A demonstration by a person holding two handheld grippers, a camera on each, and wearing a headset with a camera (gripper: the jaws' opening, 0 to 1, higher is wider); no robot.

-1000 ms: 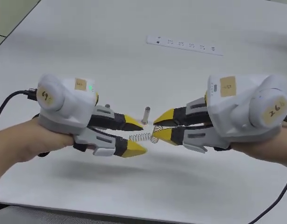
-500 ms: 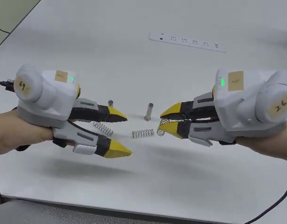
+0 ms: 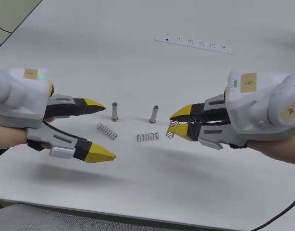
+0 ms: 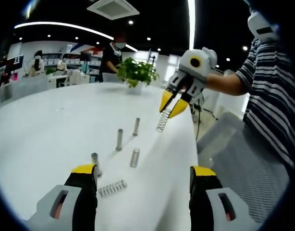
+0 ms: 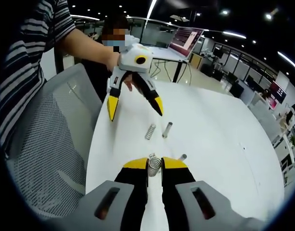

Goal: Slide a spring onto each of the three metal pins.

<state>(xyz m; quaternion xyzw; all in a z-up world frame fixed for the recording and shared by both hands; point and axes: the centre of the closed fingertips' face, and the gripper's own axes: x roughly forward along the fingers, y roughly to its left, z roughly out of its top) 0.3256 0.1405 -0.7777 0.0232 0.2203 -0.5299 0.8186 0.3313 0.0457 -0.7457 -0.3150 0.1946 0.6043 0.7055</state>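
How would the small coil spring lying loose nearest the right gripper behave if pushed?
The small metal coil spring lies on its side, so it probably rolls. Its thin open coils suggest light weight and easy bending.

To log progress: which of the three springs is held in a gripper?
The rightmost spring, pinched in the jaws of the right gripper; the left spring and middle spring lie loose on the table.

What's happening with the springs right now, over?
Right tongs shut on one spring, in the air. Left tongs open, empty. Two springs loose on table, pins bare. Nothing in the way.
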